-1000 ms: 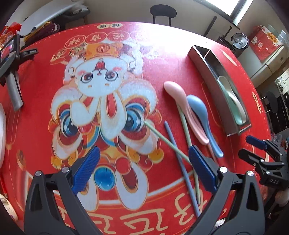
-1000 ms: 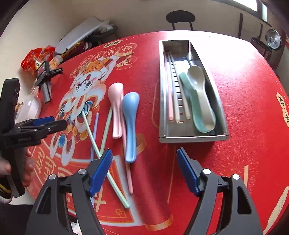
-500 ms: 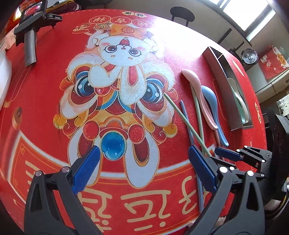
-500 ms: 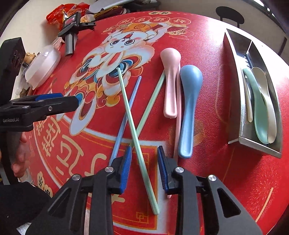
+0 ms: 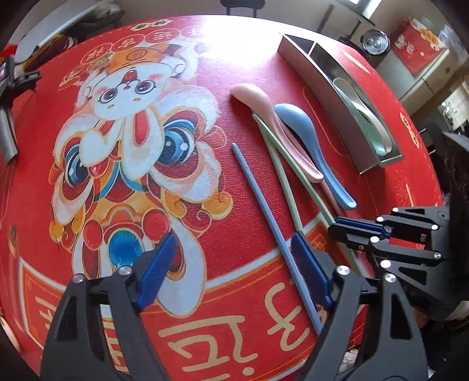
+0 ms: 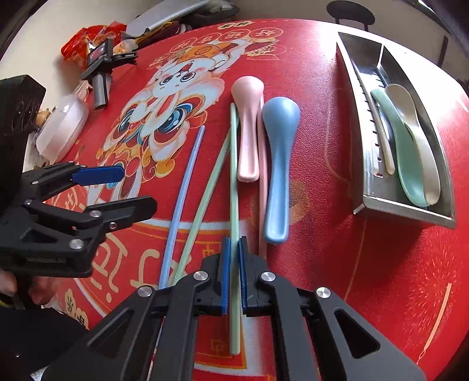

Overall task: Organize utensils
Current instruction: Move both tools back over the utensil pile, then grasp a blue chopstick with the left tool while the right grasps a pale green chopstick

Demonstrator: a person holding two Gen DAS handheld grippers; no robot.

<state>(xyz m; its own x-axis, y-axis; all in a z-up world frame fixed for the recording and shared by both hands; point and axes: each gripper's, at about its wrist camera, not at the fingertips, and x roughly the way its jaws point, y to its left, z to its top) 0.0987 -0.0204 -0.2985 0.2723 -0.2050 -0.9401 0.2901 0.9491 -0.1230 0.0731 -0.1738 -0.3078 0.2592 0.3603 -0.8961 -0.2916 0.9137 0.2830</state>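
Observation:
On the red printed mat, my right gripper (image 6: 234,252) is shut on a green chopstick (image 6: 233,175) near its close end. A second green chopstick (image 6: 205,193) and a blue chopstick (image 6: 183,187) lie left of it. A pink spoon (image 6: 247,132), a pink chopstick (image 6: 263,181) and a blue spoon (image 6: 278,164) lie to its right. My left gripper (image 5: 234,269) hovers low, its jaws closing. The blue chopstick (image 5: 263,211) runs between them beside the right pad (image 5: 310,272), and neither pad presses it. The steel tray (image 6: 407,206) holds a green spoon (image 6: 407,152), a cream spoon and chopsticks.
A spare black clamp tool (image 6: 99,70), a white plastic container (image 6: 63,129) and red snack packets (image 6: 85,44) sit at the table's far left edge. A dark chair (image 6: 350,11) stands beyond the table. The mat to the right of the blue spoon lies bare.
My right gripper came down and shut on the green chopstick, which swung straighter. My left gripper sank toward the blue chopstick and its jaws narrowed.

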